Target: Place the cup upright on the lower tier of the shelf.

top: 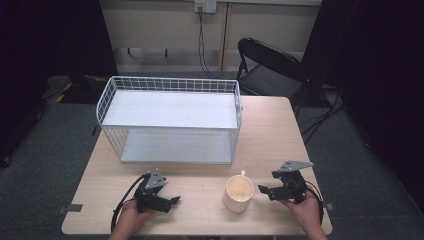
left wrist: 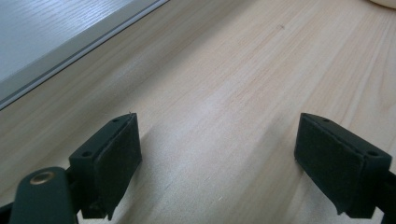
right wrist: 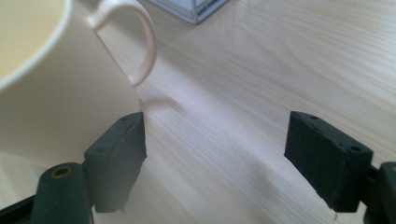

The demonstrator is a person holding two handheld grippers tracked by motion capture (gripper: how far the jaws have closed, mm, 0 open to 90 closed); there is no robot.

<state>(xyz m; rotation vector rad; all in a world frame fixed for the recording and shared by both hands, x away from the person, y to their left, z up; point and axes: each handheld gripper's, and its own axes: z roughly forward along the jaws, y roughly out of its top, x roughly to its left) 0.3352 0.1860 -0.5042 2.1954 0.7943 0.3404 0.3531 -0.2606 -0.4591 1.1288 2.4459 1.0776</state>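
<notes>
Right gripper jaws spread wide, nothing between them, low over the table; the cream mug sits just left of it, its wall close beside one jaw in the right gripper view, contact can't be told. Mug handle points to the far side. Left gripper jaws also wide, bare wood between them, near-left of the table, apart from the mug. White wire basket rack stands at the far-left side. Black folding chair behind the table's far-right corner.
</notes>
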